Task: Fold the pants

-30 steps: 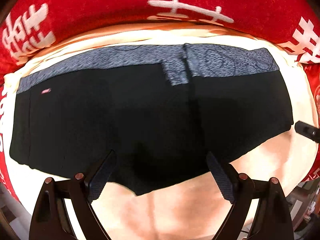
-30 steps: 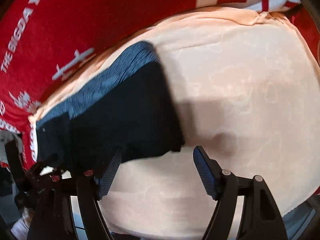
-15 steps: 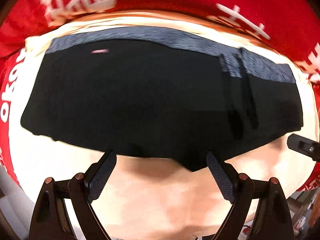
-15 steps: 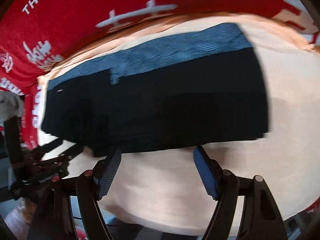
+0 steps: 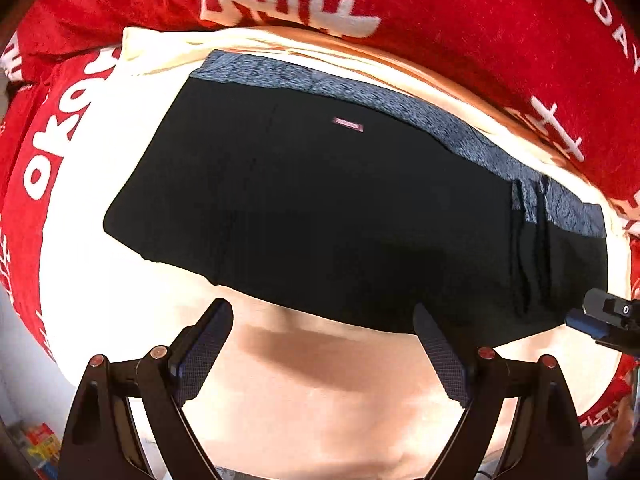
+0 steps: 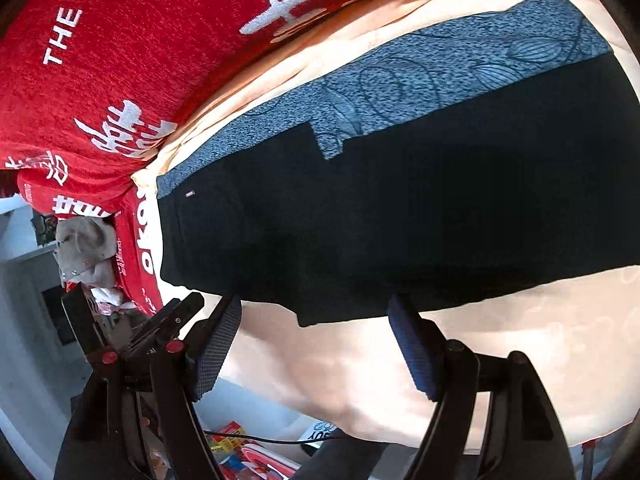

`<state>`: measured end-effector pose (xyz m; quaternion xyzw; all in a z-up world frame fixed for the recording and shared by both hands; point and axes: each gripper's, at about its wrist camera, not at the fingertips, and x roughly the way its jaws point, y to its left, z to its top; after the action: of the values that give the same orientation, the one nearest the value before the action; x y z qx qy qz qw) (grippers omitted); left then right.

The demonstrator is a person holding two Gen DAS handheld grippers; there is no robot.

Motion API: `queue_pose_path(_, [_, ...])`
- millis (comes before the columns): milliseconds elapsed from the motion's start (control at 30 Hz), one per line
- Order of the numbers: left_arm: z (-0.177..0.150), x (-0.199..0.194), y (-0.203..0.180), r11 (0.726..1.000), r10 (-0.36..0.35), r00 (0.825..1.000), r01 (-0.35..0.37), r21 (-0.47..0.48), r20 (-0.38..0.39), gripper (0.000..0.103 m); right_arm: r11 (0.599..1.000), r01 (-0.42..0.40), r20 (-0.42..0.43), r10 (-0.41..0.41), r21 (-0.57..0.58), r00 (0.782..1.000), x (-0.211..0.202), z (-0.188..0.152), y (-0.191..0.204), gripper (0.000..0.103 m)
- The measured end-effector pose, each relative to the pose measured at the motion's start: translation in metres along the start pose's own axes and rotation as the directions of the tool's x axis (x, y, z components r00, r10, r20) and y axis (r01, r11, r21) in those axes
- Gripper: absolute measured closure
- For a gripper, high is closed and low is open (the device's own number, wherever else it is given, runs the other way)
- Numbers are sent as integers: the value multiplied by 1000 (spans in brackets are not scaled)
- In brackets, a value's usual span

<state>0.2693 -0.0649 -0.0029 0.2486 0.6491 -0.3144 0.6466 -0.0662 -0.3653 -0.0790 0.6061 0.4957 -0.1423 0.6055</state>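
Observation:
Black shorts [image 5: 340, 216] with a grey-blue patterned waistband [image 5: 400, 108] lie flat on a cream cloth [image 5: 320, 400]. They also show in the right wrist view [image 6: 400, 216], with the waistband [image 6: 420, 80] at the far side. My left gripper [image 5: 322, 350] is open and empty, just short of the shorts' near hem. My right gripper [image 6: 314, 344] is open and empty, near the hem at the crotch. The right gripper's tip shows at the right edge of the left wrist view [image 5: 608, 320]. The left gripper shows at the lower left of the right wrist view [image 6: 132, 332].
A red blanket with white lettering [image 5: 440, 20] lies under and behind the cream cloth; it shows in the right wrist view [image 6: 140, 40] too. The cloth's near edge drops off to a floor with clutter [image 6: 240, 440]. A grey rag [image 6: 84, 248] lies far left.
Both grippers have swung sideways along the shorts' near hem and stayed open. The left view now centres on the left leg; the right view shows the whole garment closer.

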Motion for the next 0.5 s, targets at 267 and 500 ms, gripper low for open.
queue_pose_path(267, [-8, 9, -27, 998, 4, 1000, -4, -55, -4, 10, 999, 45, -11, -45, -27, 999, 2, -5, 5, 24])
queue_pose_path(500, [-9, 19, -17, 996, 23, 1000, -24, -88, -19, 10, 991, 112, -11, -113, -67, 993, 16, -9, 12, 24])
